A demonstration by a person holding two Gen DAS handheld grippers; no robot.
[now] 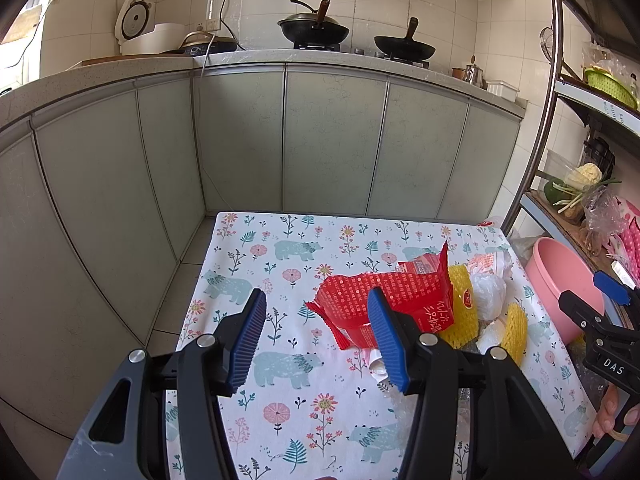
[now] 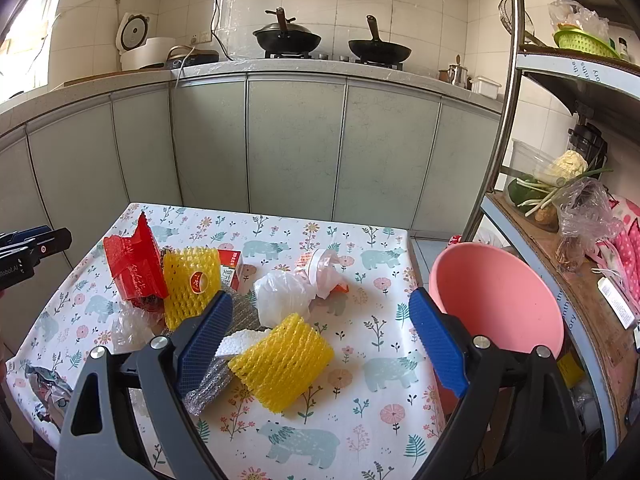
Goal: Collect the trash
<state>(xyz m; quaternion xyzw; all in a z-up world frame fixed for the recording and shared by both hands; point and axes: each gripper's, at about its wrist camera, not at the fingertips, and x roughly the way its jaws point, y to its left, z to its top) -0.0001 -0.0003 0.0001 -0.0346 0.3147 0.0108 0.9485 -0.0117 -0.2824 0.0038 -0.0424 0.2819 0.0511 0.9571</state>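
The right gripper (image 2: 320,340) gapes above the yellow foam net (image 2: 282,366) mid-table, near the pink basin (image 2: 500,300) at the right edge; it should straddle the net squarely. The left gripper (image 1: 318,344) also hangs open.

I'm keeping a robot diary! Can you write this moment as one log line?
left gripper: open, empty | right gripper: open, above yellow foam net | red wrapper: on table | pink basin: empty

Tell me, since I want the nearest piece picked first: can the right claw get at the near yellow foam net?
Probably yes. The right claw is open, and the yellow foam net lies between its fingers with nothing on top.
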